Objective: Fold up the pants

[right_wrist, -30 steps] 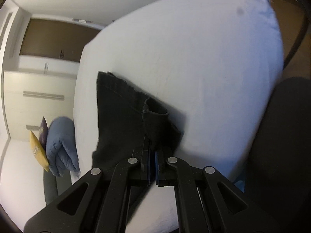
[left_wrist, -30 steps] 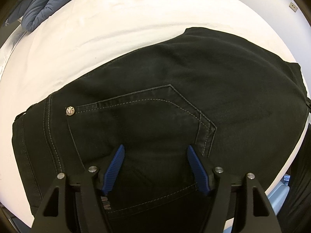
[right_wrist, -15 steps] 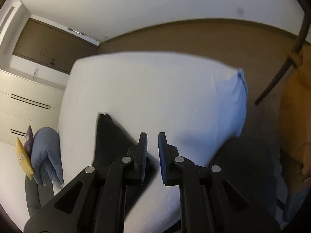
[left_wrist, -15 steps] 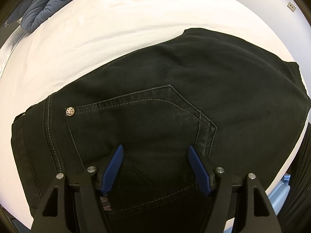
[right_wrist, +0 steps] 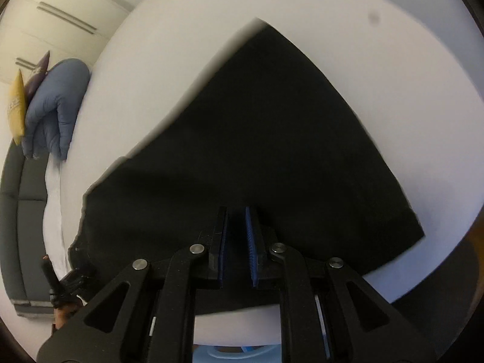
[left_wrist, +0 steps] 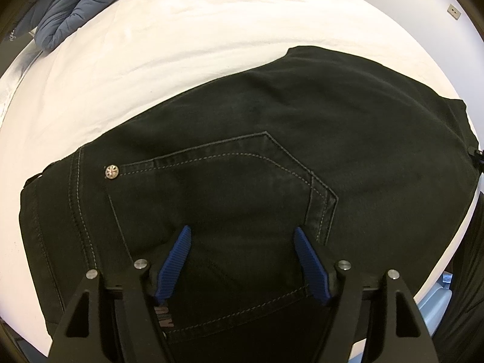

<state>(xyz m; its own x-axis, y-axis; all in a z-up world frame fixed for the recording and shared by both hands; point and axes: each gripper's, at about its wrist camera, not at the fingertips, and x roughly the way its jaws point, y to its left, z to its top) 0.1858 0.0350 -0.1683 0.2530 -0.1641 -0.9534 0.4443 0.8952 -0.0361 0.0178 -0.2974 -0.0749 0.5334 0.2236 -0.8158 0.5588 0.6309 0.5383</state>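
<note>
Black denim pants [left_wrist: 302,115] lie folded flat on the white bed [left_wrist: 211,30], back pocket and a metal rivet [left_wrist: 111,171] facing up. My left gripper [left_wrist: 242,228] points steeply down over that pocket, its jaws wide and opening, with nothing pressed between the blue pads [left_wrist: 178,254]. In the right wrist view the pants [right_wrist: 272,136] form a dark flat slab on the bed [right_wrist: 393,45]. My right gripper [right_wrist: 236,208] hovers over their near edge, its jaws closing to a narrow gap with nothing between them.
A blue puffy jacket [left_wrist: 69,9] lies at the bed's far left corner. In the right wrist view the jacket [right_wrist: 57,106] sits beside a yellow cushion [right_wrist: 15,109] and a grey padded bench [right_wrist: 18,211]. White cabinets stand behind. The bed's near edge is close under both grippers.
My right gripper let go of the pant end it was shut on, then rolled and swung across over the folded pants. The left gripper stayed put and its jaws spread slightly.
</note>
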